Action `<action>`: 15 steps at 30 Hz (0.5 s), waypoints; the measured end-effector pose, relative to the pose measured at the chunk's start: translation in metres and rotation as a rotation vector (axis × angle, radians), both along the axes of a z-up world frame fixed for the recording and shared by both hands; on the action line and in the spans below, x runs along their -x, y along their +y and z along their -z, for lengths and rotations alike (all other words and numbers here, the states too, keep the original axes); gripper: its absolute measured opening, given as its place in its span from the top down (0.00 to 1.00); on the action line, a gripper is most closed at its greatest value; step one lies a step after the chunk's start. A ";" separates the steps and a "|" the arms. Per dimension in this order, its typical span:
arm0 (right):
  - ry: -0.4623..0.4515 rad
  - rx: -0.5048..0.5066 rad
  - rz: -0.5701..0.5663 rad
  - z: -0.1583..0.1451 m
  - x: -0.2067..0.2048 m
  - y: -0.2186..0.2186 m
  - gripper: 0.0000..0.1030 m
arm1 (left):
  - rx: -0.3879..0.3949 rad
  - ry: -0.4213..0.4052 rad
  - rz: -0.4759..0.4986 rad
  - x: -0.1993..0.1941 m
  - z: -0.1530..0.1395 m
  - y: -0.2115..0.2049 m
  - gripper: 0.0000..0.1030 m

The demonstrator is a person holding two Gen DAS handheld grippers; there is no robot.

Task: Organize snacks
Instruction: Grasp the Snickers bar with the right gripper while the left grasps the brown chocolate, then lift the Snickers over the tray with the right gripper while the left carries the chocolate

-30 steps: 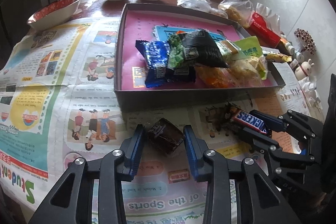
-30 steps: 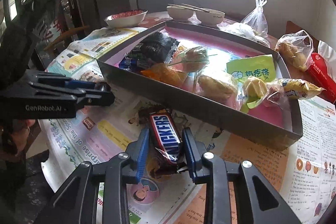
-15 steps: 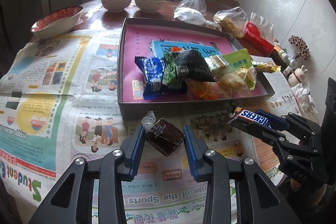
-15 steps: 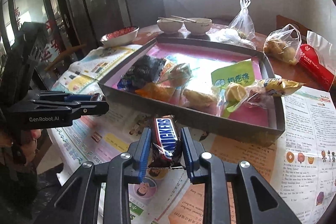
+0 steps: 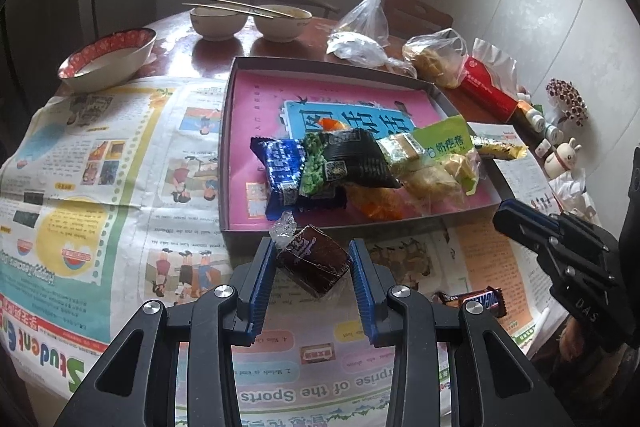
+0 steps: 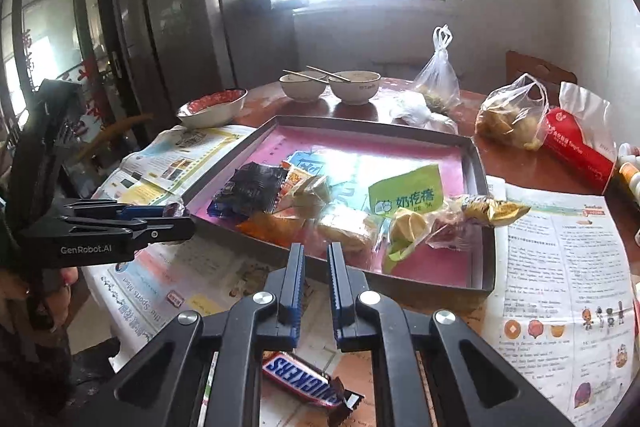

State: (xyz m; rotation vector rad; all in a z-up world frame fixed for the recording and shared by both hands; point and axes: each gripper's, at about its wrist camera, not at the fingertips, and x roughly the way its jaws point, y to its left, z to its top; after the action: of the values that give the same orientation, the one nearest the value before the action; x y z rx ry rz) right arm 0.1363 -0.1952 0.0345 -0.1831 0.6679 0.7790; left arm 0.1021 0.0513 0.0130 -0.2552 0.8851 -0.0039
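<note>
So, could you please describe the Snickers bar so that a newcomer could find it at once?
Start at the snack tray on the newspaper. The Snickers bar lies outside it, on the paper below the right gripper. It alone is brown with blue lettering, and no gripper holds it.

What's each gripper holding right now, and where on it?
The left gripper pinches the dark brown wrapped snack by its two sides. The right gripper holds nothing: its jaws have closed empty, and the Snickers bar lies on the newspaper below.

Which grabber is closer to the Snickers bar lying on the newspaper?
Right. The right gripper, shut and empty, hangs just above the Snickers bar; the left gripper holds a brown candy off to the side.
</note>
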 end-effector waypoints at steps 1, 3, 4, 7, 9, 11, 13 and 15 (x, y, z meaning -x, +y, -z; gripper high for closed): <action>-0.007 0.018 -0.030 0.002 0.003 -0.001 0.88 | 0.001 0.001 0.005 0.000 0.000 -0.001 0.63; -0.012 0.036 -0.070 0.006 0.009 -0.005 0.87 | 0.003 -0.001 0.013 0.001 -0.001 -0.003 0.63; -0.007 0.046 -0.105 0.010 0.013 -0.007 0.85 | 0.005 -0.002 0.016 0.001 -0.001 -0.003 0.63; -0.042 0.110 -0.184 0.023 0.026 -0.010 0.64 | 0.011 0.000 0.018 0.001 0.000 -0.004 0.63; -0.075 0.169 -0.203 0.033 0.030 -0.010 0.45 | 0.016 0.005 0.021 0.001 0.001 -0.004 0.63; -0.099 0.235 -0.220 0.043 0.031 -0.008 0.45 | 0.018 0.007 0.022 0.002 0.001 -0.005 0.63; -0.103 0.232 -0.250 0.046 0.033 -0.008 0.45 | 0.018 0.010 0.024 0.002 0.002 -0.006 0.63; -0.095 0.230 -0.285 0.047 0.035 -0.006 0.45 | 0.020 0.011 0.025 0.002 0.002 -0.006 0.63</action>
State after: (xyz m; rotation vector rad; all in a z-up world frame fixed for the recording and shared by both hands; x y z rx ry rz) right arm 0.1008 -0.2015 -0.0125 -0.5301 0.6481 0.9586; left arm 0.1006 0.0449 0.0115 -0.2625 0.8998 -0.0344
